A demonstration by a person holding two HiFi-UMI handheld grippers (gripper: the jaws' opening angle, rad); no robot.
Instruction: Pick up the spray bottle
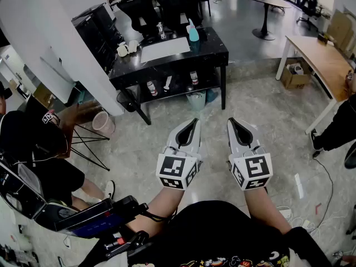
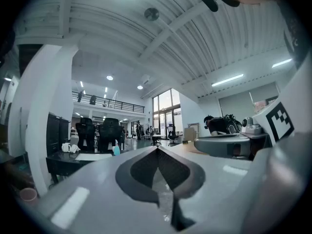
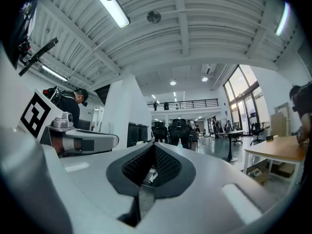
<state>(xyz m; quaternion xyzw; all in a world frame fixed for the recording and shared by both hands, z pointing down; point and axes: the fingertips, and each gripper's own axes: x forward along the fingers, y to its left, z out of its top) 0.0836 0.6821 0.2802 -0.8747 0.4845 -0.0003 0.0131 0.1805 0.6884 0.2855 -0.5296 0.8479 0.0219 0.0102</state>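
Though far off, spray bottle (image 1: pixel 193 33) upright near back edge of black desk (image 1: pixel 214 49), just beside white sheet (image 1: pixel 164 50). Probably light, stiff smooth plastic, liquid sloshing inside; best taken at narrow neck under trigger. Left hand-held gripper (image 1: pixel 194 122) and right hand-held gripper (image 1: pixel 232 121) both closed, empty, level above floor (image 1: pixel 267 110), well short of desk.

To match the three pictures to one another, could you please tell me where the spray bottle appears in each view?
Head view: the spray bottle stands on the black table, top centre.
Left gripper view: small, left of centre, just above the jaws' left side.
Right gripper view: tiny, just right of centre, above the jaw tips.
Shared landmark: the black office chairs behind it.
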